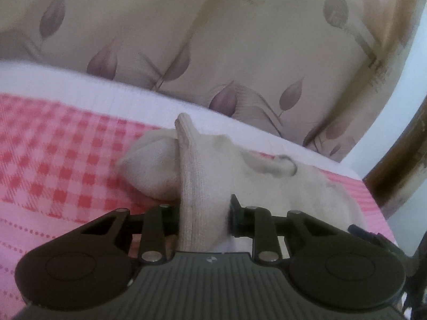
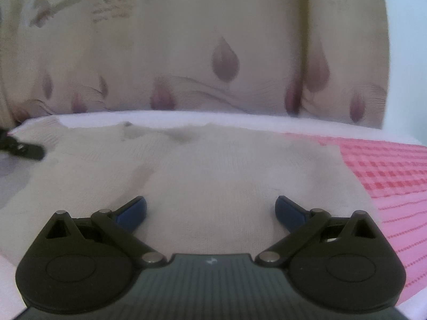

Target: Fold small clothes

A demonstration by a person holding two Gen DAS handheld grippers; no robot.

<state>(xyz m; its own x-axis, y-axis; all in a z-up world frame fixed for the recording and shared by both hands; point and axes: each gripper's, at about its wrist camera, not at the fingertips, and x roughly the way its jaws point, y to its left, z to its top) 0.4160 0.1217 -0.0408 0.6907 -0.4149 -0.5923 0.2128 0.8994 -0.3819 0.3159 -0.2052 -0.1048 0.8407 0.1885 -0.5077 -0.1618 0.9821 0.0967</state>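
On checked cloth (image 1: 66, 160): cream garment (image 1: 202, 176); pinched ribbed fold pointing away.

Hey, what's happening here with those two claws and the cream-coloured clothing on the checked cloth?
A person is folding a small cream knit garment on a pink checked cloth, holding a claw in each hand. The left claw is pinched on a ribbed edge of the garment, which stands up in a ridge between its fingers. The right claw hangs open over the flat part of the garment, gripping nothing. A leaf-patterned cushion sits behind.
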